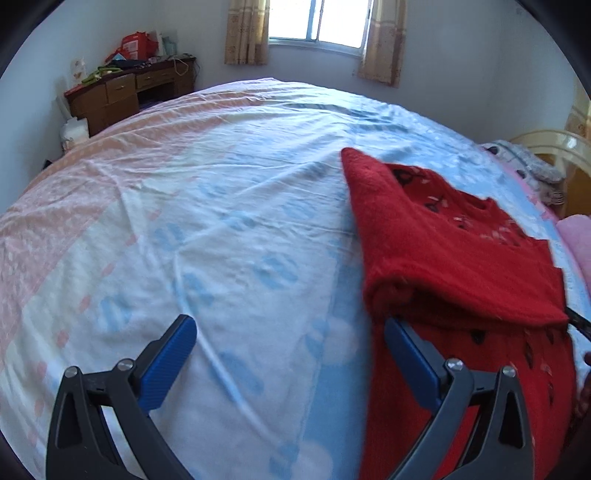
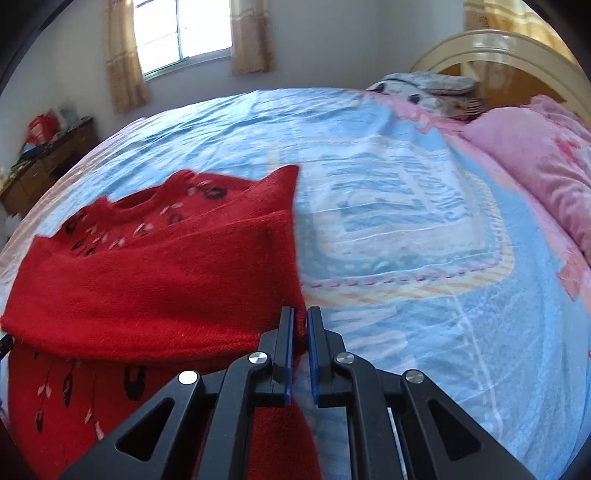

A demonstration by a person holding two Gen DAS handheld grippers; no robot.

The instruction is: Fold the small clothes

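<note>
My left tool (image 1: 291,325) stands wide open over the bed (image 1: 229,206), nothing between its pads. The right pad (image 1: 406,347) sits at the near left corner of the sweater (image 1: 454,258); I cannot tell whether it touches. The sweater, red with a dark leaf pattern, lies flat on the bedsheet to the right of that tool, its lower part folded up over the body. My right tool (image 2: 301,321) is all but closed at the sweater's (image 2: 159,273) near right corner, a fold of red cloth pinched between the pads. Further right, pink bedding (image 2: 535,166) lies by the headboard (image 2: 491,48). A desk (image 1: 129,92) stands far left, under the window (image 1: 317,22).
</note>
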